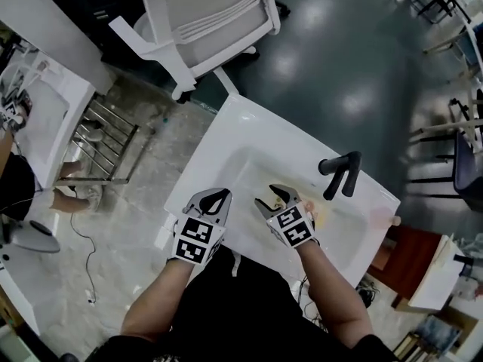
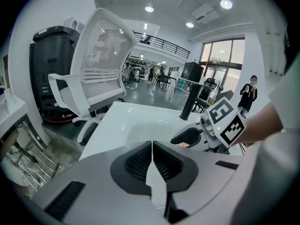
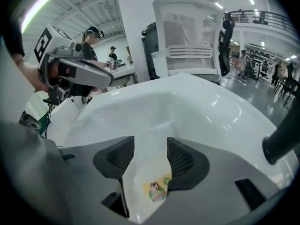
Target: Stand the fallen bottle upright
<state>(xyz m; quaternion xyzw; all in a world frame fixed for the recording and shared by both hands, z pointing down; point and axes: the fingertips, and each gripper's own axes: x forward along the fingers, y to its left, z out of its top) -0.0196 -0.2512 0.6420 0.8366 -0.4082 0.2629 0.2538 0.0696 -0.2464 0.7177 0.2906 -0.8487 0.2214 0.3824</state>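
Observation:
A white bottle (image 3: 151, 184) with a small colourful label lies on its side in the white sink basin (image 1: 241, 115). My right gripper (image 3: 150, 149) hangs over it, jaws open, one pad on each side of the bottle; no pad visibly presses on it. In the head view the right gripper (image 1: 273, 196) is inside the basin, and a yellowish bit of the bottle (image 1: 312, 216) shows beside its marker cube. My left gripper (image 1: 219, 196) is at the basin's near-left rim; its jaws (image 2: 152, 146) are shut with nothing between them.
A black faucet (image 1: 341, 173) stands at the basin's right rim. A white office chair (image 1: 204, 21) is beyond the sink. A metal rack (image 1: 106, 138) lies on the floor to the left, a wooden stool (image 1: 407, 259) to the right.

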